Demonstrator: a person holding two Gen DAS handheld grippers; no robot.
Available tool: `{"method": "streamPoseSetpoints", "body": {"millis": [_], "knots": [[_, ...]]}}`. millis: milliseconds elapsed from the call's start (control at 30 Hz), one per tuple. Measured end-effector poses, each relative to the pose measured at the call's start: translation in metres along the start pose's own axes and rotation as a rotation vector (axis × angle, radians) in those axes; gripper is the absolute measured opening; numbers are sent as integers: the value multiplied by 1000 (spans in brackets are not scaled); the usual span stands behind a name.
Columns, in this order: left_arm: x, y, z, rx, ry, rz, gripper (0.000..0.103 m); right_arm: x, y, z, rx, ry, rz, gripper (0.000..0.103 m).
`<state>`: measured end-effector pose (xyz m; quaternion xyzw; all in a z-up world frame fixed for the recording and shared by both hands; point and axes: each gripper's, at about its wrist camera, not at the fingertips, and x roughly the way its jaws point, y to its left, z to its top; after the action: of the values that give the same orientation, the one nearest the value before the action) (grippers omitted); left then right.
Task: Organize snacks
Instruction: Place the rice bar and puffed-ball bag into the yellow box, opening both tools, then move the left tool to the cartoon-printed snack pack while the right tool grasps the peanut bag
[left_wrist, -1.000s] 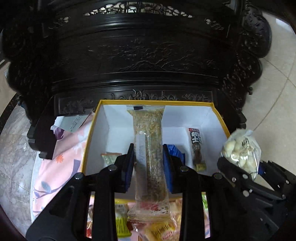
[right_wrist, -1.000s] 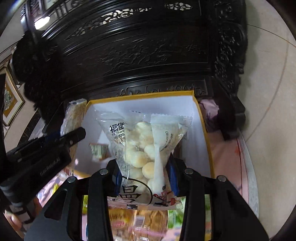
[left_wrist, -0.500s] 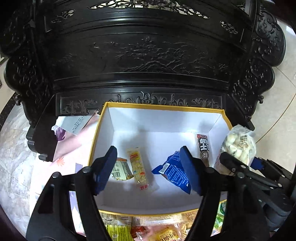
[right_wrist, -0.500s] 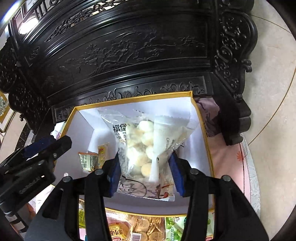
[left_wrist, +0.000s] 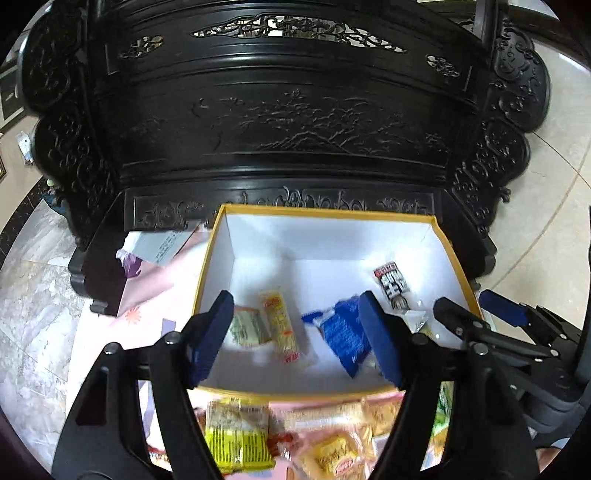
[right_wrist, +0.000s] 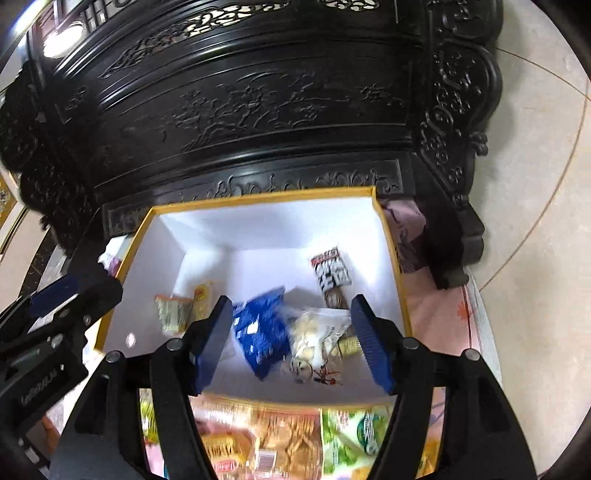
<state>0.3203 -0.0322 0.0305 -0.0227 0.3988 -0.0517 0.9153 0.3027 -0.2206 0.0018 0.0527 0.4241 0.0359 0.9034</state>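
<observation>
While both hand-held grippers gape empty, crinkly plastic packets (right_wrist: 262, 332) fill square cardboard box (left_wrist: 325, 214).

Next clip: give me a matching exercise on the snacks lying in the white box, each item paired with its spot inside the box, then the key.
Items:
1. blue packet
2. clear bag of pale round candies
3. black-and-white bar
4. yellow stick pack

Places in the box:
A. far right, nearest the back wall
B. left part, beside a small greenish packet
C. middle of the floor
D. near right corner, just right of the blue packet

Pairs: 1-C, 2-D, 3-A, 4-B
</observation>
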Motion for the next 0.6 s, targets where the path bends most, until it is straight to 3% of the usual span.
{"method": "streamPoseSetpoints", "body": {"millis": [133, 367, 467, 600], "knots": [[-20, 16, -41, 12, 9, 38, 85, -22, -5, -54, -33, 13, 66, 70], [-34, 65, -160, -13, 81, 84, 86, -1, -13, -187, -13, 184, 113, 73], [-32, 85, -196, -56, 120, 115, 86, 10, -10, -207, -10, 191, 77, 73], [-31, 100, -221, -108, 165, 114, 86, 28, -1, -212, -29, 196, 37, 73]]}}
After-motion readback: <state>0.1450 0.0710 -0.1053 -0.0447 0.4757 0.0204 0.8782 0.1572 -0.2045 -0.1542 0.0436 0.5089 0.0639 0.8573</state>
